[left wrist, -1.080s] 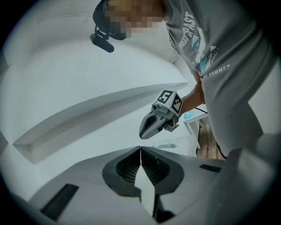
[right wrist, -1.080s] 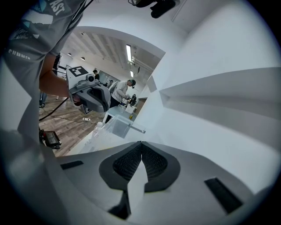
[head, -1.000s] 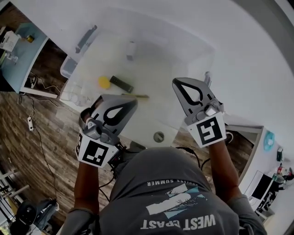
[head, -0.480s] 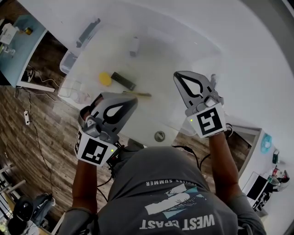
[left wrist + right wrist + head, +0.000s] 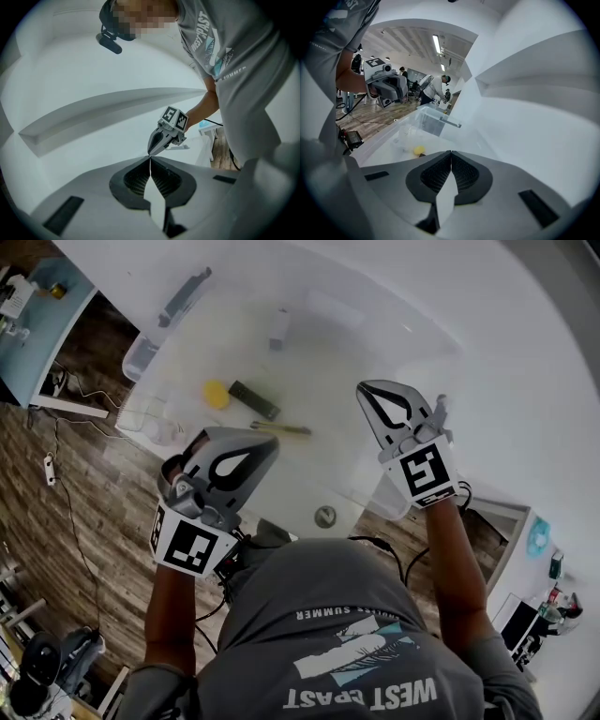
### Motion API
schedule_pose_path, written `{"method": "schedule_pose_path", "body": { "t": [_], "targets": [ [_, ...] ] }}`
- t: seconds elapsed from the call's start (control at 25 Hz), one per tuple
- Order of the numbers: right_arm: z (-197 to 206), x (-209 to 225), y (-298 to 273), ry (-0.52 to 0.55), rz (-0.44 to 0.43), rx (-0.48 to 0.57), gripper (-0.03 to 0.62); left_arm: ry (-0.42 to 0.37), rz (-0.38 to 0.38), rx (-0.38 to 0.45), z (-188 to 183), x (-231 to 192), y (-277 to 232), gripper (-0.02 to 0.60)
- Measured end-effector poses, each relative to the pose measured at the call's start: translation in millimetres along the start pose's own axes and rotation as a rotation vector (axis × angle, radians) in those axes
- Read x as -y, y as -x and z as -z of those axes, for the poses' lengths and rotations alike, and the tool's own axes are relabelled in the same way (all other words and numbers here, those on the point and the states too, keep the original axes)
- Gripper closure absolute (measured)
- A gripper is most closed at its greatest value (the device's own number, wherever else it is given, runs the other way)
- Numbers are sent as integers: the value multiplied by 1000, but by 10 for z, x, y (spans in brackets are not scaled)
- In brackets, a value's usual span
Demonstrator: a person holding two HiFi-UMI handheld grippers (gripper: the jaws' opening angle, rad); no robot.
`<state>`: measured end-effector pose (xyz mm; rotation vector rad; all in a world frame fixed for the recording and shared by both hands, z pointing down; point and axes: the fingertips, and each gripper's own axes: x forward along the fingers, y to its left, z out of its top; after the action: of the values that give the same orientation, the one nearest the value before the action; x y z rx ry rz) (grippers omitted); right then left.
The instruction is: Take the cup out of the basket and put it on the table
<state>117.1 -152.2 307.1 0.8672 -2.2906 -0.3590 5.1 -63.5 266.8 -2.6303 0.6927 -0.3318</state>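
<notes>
My left gripper is shut and empty, held over the near edge of the white table. My right gripper is shut and empty too, above the table's right part. A clear plastic basket with a grey handle stands at the table's far left; it also shows in the right gripper view as the basket. A faint clear cup-like thing sits near the table's left edge; I cannot tell if it stands inside a container. The left gripper view shows the right gripper with its jaws together.
On the table lie a yellow ball, a black bar, a thin yellow stick and a small white object. A round grommet marks the near edge. Wooden floor and cables lie at the left. People stand far off.
The head view has shifted slightly, so the table's things sit a little higher and further right. Both grippers stay shut and in nearly the same places.
</notes>
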Motion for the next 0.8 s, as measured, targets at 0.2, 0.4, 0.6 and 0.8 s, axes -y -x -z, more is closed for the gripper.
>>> {"method": "schedule_pose_path", "body": {
  "t": [0.2, 0.4, 0.6, 0.8],
  "targets": [
    [141, -3, -89, -32, -12, -29, 582, 13, -4, -7, 65, 1, 12, 566],
    [255, -41, -159, -47, -30, -53, 582, 29, -9, -17, 139, -6, 30, 566],
    [371, -68, -235, -59, -49, -79, 582, 41, -10, -17, 185, -1, 16, 566],
    [470, -100, -290, -72, -62, -99, 582, 55, -6, -27, 250, 23, 10, 566]
  ]
}}
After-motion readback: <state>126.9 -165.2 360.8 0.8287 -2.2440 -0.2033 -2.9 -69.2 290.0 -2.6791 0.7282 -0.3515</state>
